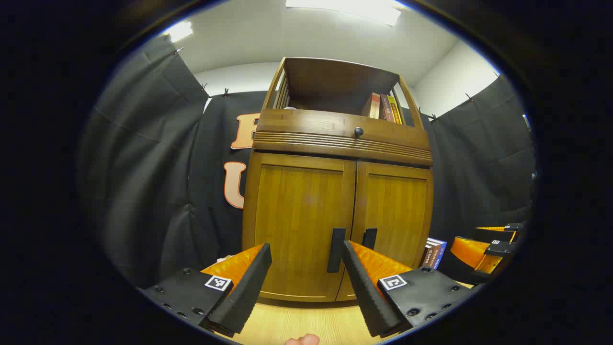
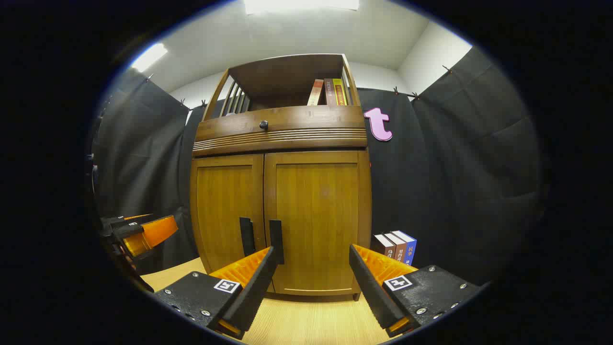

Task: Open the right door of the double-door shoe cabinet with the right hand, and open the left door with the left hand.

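Left tongs [image 1: 306, 261]: I am holding them wide open, gripping nothing, short of the cabinet front; in the left gripper view the left door's handle [image 1: 336, 249] is showing in the gap between the two fingers, close to the right-hand finger and not touched by it.
Right tongs [image 2: 311, 263]: I am holding these wide open too, with nothing between the fingers; in the right gripper view the right door's handle [image 2: 276, 241] is standing just behind the tip of the left-hand finger, and I cannot tell whether the two are touching.
Shoe cabinet [image 2: 280, 191]: it is standing upright on the table [image 2: 306, 323], against the black cloth wall, directly ahead of both tongs.
Left door [image 1: 299, 225]: it is sitting shut, flush with the frame.
Right door [image 2: 318, 220]: it is sitting shut likewise, meeting the left door at the centre seam.
Handles: two dark vertical bars are sitting side by side at the seam, low on the doors.
Drawer [image 2: 280, 127]: a ribbed wooden band above the doors is carrying one small round dark knob [image 2: 263, 125].
Upper shelf: books [image 2: 328, 92] are leaning and standing at its right end.
Books beside cabinet [image 2: 396, 247]: three are standing upright on the table, just to the right of the cabinet's foot.
Thumb [image 1: 301, 339]: a fingertip is peeking in at the bottom edge of the left gripper view.
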{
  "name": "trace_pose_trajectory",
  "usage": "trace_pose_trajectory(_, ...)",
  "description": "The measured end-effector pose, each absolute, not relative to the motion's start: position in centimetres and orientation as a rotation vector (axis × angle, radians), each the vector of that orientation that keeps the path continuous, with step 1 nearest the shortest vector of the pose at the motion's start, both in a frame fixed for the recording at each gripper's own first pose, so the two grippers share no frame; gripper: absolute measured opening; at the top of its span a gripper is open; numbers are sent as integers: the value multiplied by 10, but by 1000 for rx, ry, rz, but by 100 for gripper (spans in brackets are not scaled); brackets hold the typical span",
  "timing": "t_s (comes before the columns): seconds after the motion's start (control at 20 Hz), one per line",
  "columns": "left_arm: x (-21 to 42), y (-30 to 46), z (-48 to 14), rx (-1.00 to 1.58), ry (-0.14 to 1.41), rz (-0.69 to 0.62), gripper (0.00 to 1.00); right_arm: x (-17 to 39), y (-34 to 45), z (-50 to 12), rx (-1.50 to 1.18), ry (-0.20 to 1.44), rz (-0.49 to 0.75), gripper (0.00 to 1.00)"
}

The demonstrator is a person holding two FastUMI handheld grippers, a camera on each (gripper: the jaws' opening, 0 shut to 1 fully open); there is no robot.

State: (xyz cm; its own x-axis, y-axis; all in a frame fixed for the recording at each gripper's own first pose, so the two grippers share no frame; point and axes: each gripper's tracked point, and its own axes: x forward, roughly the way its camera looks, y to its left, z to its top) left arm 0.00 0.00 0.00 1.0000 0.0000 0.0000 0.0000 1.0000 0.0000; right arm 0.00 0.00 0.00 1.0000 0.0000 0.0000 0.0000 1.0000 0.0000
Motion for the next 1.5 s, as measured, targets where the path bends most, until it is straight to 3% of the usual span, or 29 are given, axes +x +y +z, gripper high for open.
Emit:
trace_pose_trajectory(0.05,1,0,1,6,-2,1,99,0,0,-1,0,0,1,94)
trace_pose_trajectory(0.35,1,-3,2,15,-9,-11,94,0,0,-1,0,1,1,94)
trace_pose_trajectory(0.65,3,-5,1,13,-4,-12,98,0,-5,-4,3,2,-15,94)
trace_pose_trajectory(0.75,4,-5,1,15,-6,-10,94,0,-6,-1,17,-11,-20,94)
trace_pose_trajectory(0.85,6,-5,-1,14,-3,-5,99,1,-8,-1,50,-3,-43,94)
trace_pose_trajectory(1.05,6,-1,-7,10,16,3,96,12,2,3,22,-9,-9,94)
trace_pose_trajectory(1.5,-5,22,-2,32,19,47,99,117,38,47,28,-64,80,94)
